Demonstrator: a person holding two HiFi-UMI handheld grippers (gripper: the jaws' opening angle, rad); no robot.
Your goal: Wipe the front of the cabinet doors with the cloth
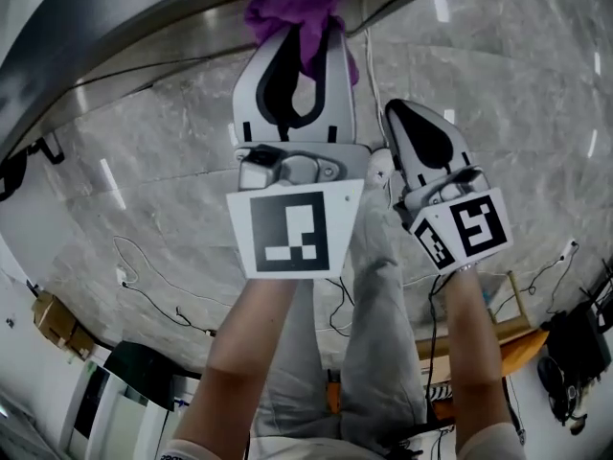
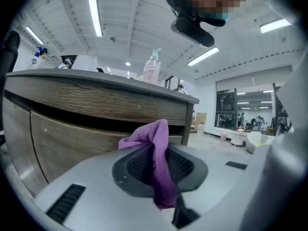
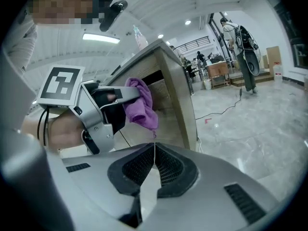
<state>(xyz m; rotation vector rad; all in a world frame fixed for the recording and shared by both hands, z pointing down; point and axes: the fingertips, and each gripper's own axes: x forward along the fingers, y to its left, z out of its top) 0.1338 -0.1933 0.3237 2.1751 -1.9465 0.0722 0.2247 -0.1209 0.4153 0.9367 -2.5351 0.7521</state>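
— Two grippers up by the cabinet (image 2: 72,102); gripping what with the left gripper (image 2: 159,163)?
— Clamping the purple cloth (image 2: 155,134) between shut jaws, bunched above the tips, close to the wood-grain door (image 2: 57,150) under the countertop (image 2: 96,78); can't tell whether touching
— And over at the right gripper (image 3: 154,159)?
— Pressed together on nothing, just beside the left one, apart from the cloth, pointing past the cabinet's corner toward grey floor (image 3: 250,129)
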